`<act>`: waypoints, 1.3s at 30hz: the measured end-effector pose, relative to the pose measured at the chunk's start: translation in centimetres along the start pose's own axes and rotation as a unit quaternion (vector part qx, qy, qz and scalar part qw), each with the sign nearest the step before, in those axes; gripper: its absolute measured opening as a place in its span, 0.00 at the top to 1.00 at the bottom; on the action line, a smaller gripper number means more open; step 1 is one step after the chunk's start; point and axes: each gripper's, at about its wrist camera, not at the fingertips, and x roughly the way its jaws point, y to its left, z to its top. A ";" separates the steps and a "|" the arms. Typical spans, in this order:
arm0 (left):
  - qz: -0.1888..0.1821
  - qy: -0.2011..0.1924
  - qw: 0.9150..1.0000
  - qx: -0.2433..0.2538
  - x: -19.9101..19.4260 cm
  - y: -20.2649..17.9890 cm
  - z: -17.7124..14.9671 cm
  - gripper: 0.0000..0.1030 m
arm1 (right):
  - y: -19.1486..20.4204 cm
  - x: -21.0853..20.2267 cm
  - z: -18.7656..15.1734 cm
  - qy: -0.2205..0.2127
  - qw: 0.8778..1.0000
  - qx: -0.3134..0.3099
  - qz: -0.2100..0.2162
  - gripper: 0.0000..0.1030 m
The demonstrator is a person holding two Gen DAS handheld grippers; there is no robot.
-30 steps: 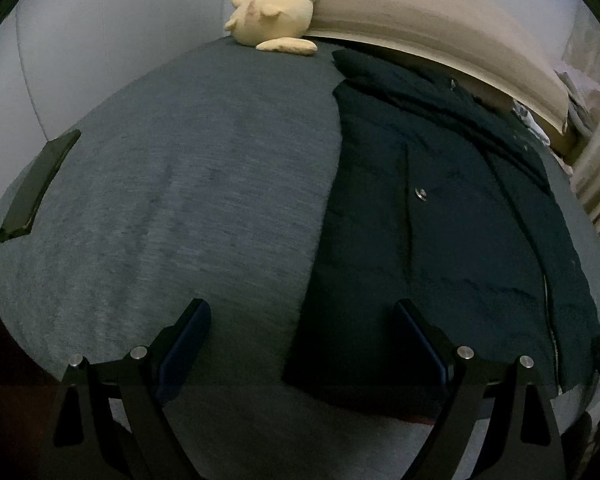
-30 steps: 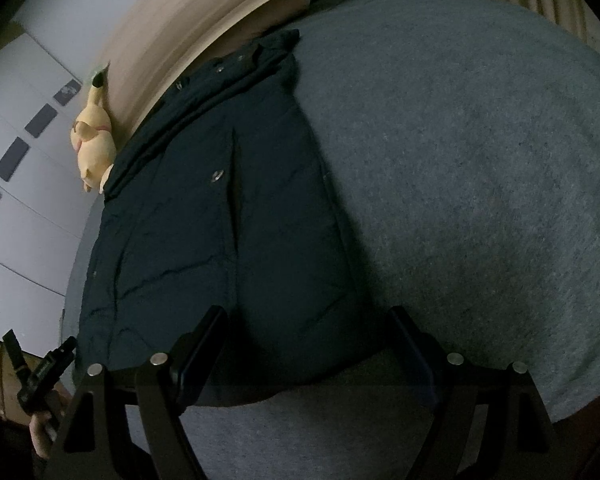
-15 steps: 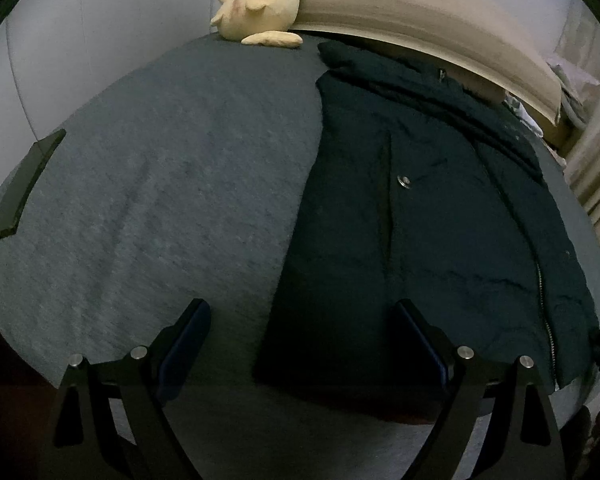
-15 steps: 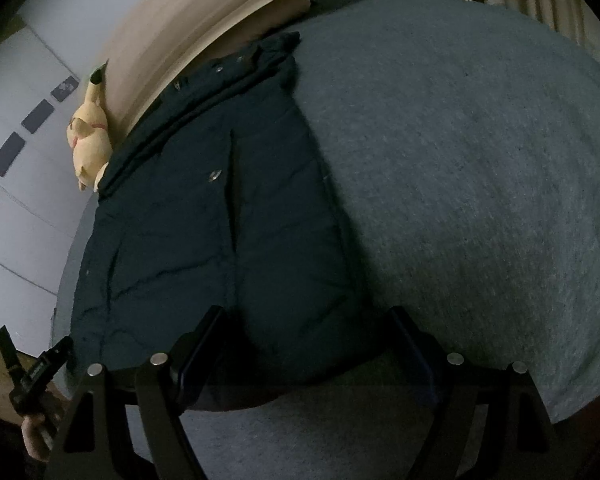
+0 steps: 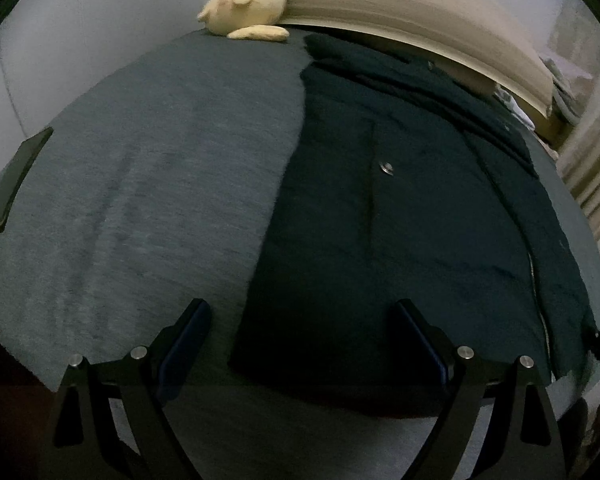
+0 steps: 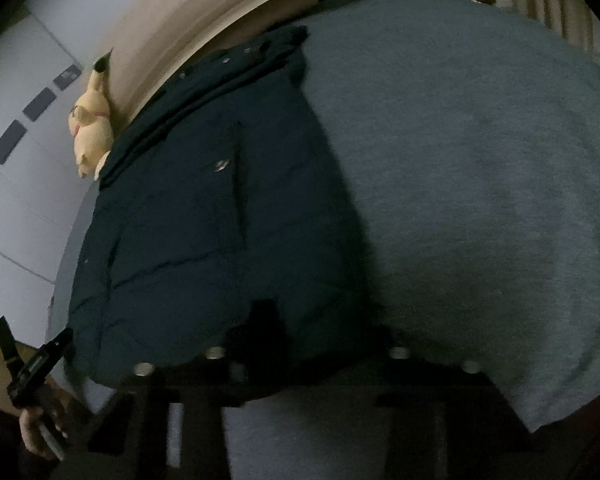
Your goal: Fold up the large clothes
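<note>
Right gripper (image 6: 300,332): jaws closing on the dark jacket's (image 6: 204,240) near hem; a second ago, wide.
Left gripper (image 5: 300,340): released, straddling the hem's left corner.
Meaning: fold probably starting.

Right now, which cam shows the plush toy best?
Left wrist: the plush toy lies large and sharp by the headboard, though its head is cropped. Right wrist shows it whole but small and sideways beside the jacket.

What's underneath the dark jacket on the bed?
The dark jacket lies flat on the grey bedspread, which shows all around it. Whatever lies directly beneath the jacket is covered.
</note>
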 end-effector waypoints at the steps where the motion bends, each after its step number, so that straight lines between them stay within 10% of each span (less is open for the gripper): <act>1: -0.010 0.002 1.000 0.006 0.0 -0.2 -0.1 0.24 | 0.1 0.1 0.0 0.001 1.000 -0.002 0.001 0.70; 7: -0.063 0.019 0.998 0.000 -0.4 -0.3 0.3 0.73 | -0.6 -0.6 0.3 0.006 0.998 0.029 0.061 0.86; 10: -0.078 0.008 0.997 0.005 -1.2 -0.3 0.4 0.80 | -0.8 -1.8 0.4 -0.001 0.995 0.035 0.092 0.88; 25: -0.168 0.005 0.984 -0.056 -2.2 2.7 -2.3 0.69 | -3.2 -3.0 -2.9 -0.005 0.982 0.085 0.168 0.83; 31: -0.191 0.018 0.977 -0.087 -1.5 2.7 -2.1 0.47 | -3.3 -1.4 -2.6 0.002 0.978 0.107 0.177 0.47; 39: -0.186 0.023 0.980 -0.061 -1.8 2.6 -1.9 0.81 | -1.3 0.0 -2.9 0.027 0.982 0.069 0.172 0.84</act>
